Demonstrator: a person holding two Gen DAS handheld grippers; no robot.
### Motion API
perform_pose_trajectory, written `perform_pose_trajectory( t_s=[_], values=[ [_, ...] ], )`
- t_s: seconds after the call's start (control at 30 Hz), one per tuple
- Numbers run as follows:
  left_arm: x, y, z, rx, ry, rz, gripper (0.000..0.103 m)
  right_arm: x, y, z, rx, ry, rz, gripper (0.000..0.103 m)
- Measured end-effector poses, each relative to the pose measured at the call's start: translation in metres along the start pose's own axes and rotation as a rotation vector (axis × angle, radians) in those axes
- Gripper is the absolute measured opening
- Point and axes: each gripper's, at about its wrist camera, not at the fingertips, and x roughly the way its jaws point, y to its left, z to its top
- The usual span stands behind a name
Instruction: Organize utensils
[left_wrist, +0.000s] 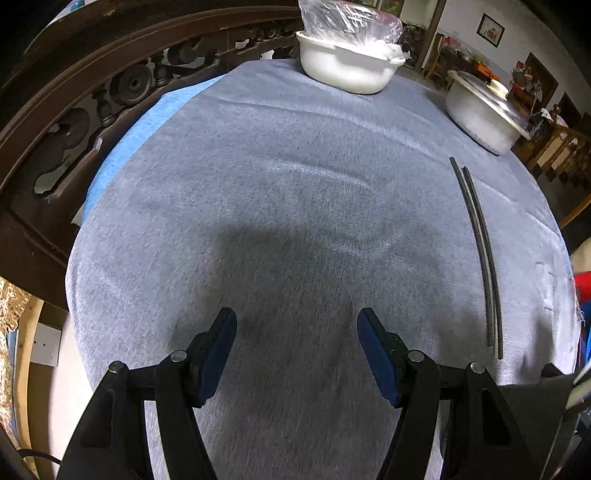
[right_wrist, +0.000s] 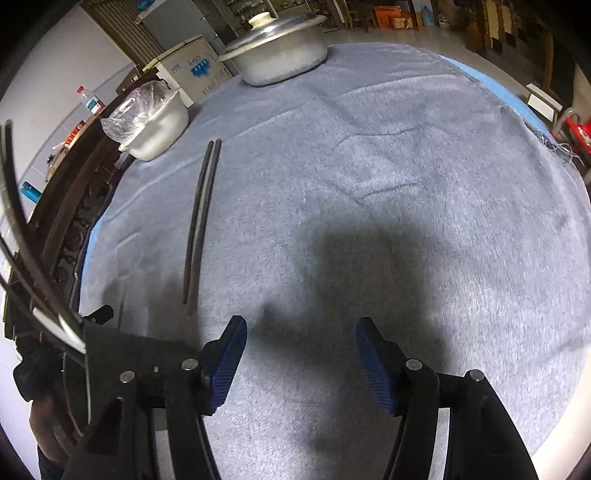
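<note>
On the grey cloth (left_wrist: 295, 155) covering the table we record one pair of dark chopsticks (left_wrist: 480, 254), lying side by side and touching along their length, near the cloth's right edge in the left wrist view and left of centre in the right wrist view. We note the left gripper (left_wrist: 297, 321) and the right gripper (right_wrist: 301, 328) both above bare cloth with jaws standing apart and nothing between them. At the far edge we list a white basin (left_wrist: 343, 70) with a clear plastic bag in it and a lidded metal pot (right_wrist: 280, 55).
</note>
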Motion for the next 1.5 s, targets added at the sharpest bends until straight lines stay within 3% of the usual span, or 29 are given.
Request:
perform_pose_trajectory(
  t_s=[0.27, 0.47, 0.63, 0.77, 0.9, 1.03, 1.23, 1.27, 1.4, 1.5],
  values=[
    [0.014, -0.007, 0.010, 0.030, -0.014, 0.030, 0.069, 0.019, 0.006, 0.047, -0.061, 0.045, -0.016, 0.066],
    [0.022, -0.015, 0.016, 0.075, -0.038, 0.059, 0.069, 0.045, 0.032, 0.099, -0.128, 0.092, -0.004, 0.066],
    [0.028, -0.019, 0.023, 0.091, -0.057, 0.069, 0.077, 0.071, 0.065, 0.134, -0.200, 0.150, 0.000, 0.066],
    [0.037, -0.019, 0.029, 0.086, -0.068, 0.074, 0.093, 0.090, 0.091, 0.153, -0.242, 0.195, -0.004, 0.065],
    [0.042, -0.016, 0.032, 0.081, -0.092, 0.076, 0.102, 0.106, 0.110, 0.161, -0.269, 0.248, -0.005, 0.052],
    [0.041, -0.015, 0.027, 0.090, -0.132, 0.072, 0.103, 0.121, 0.120, 0.167, -0.277, 0.293, -0.024, 0.039],
    [0.040, -0.015, 0.026, 0.090, -0.147, 0.073, 0.103, 0.129, 0.139, 0.167, -0.334, 0.309, -0.081, 0.032],
    [0.040, -0.016, 0.026, 0.088, -0.144, 0.074, 0.103, 0.130, 0.144, 0.165, -0.365, 0.309, -0.107, 0.031],
    [0.040, -0.016, 0.030, 0.087, -0.108, 0.076, 0.103, 0.131, 0.150, 0.160, -0.443, 0.309, -0.179, 0.010],
    [0.043, -0.016, 0.037, 0.099, -0.045, 0.072, 0.103, 0.123, 0.131, 0.159, -0.444, 0.300, -0.236, 0.009]
  ],
)
